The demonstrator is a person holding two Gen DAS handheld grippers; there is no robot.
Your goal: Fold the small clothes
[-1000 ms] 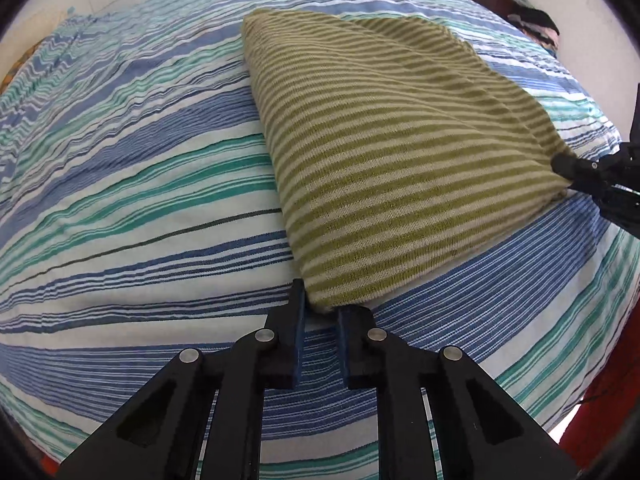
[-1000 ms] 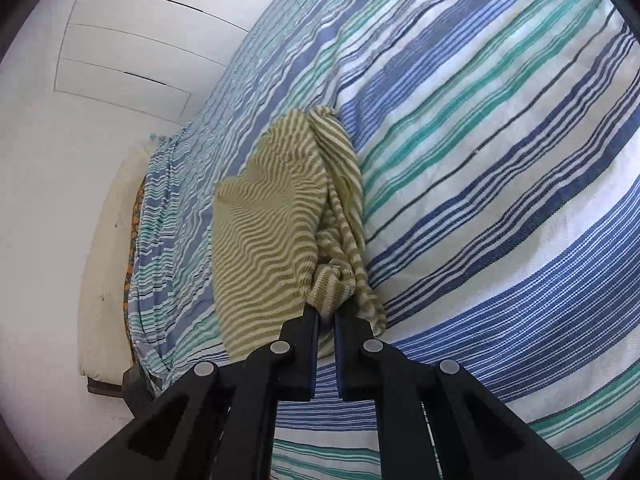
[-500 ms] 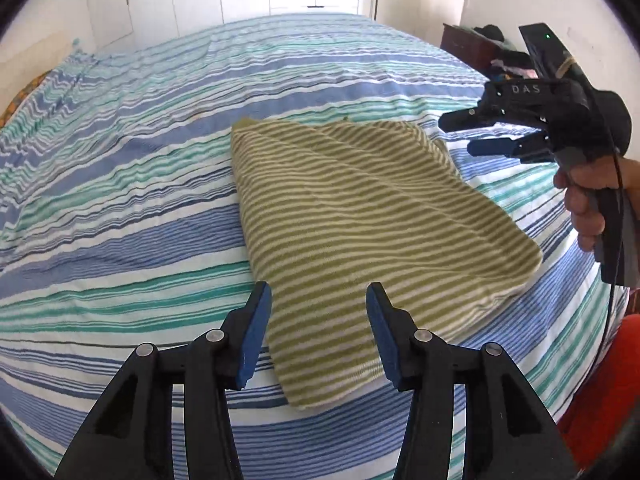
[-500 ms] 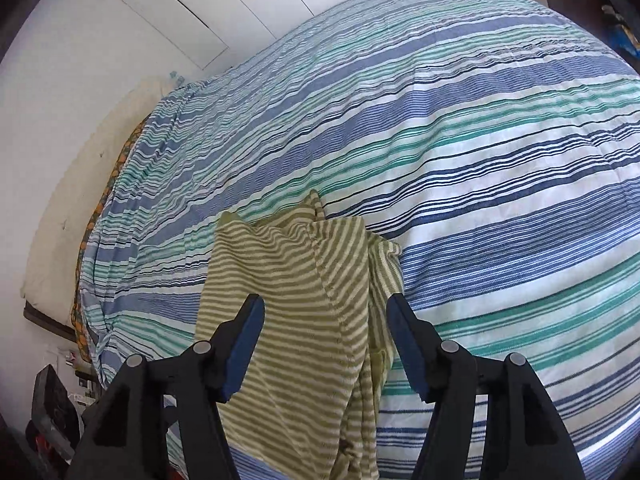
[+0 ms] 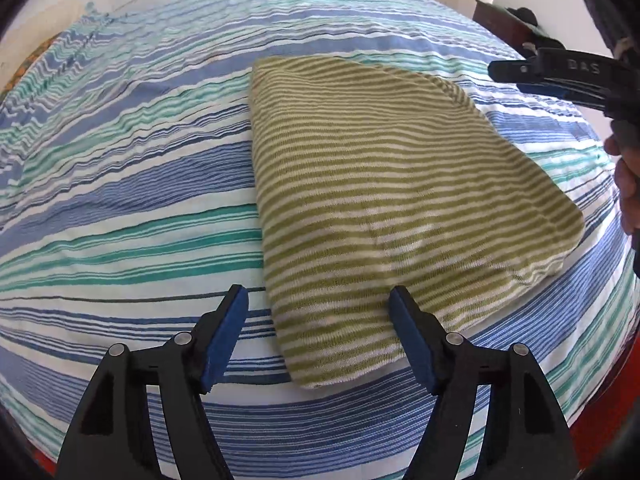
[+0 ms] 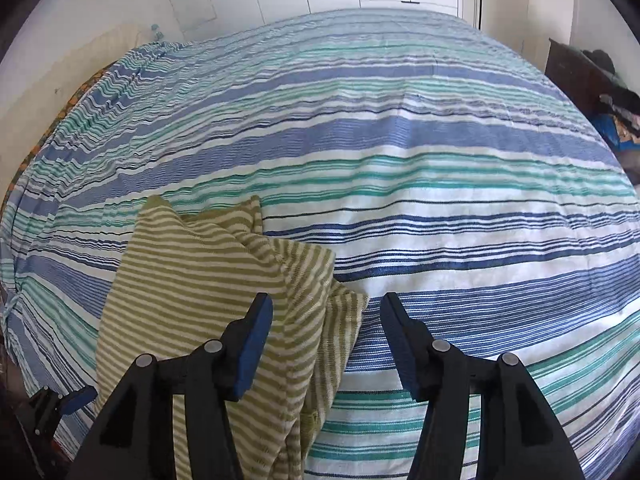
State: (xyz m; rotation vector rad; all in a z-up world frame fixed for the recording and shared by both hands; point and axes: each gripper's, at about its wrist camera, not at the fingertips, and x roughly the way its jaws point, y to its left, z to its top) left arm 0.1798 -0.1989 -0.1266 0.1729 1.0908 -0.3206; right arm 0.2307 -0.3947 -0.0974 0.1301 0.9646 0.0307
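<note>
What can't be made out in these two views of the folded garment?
- Left wrist view: what kind of garment the green striped cloth is; the fold hides its shape.
- Right wrist view: the cloth's near end, cut off by the frame and covered by the right gripper's fingers.

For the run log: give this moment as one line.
garment: striped cloth folded on bed | left claw: open, just opening, empty | right claw: open, empty

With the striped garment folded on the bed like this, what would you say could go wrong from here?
1. Uneven layers of the green striped garment splay at its right edge, so the next fold may come out crooked.
2. With the left gripper and right gripper both open, a regrasp might pinch the bedspread too.
</note>
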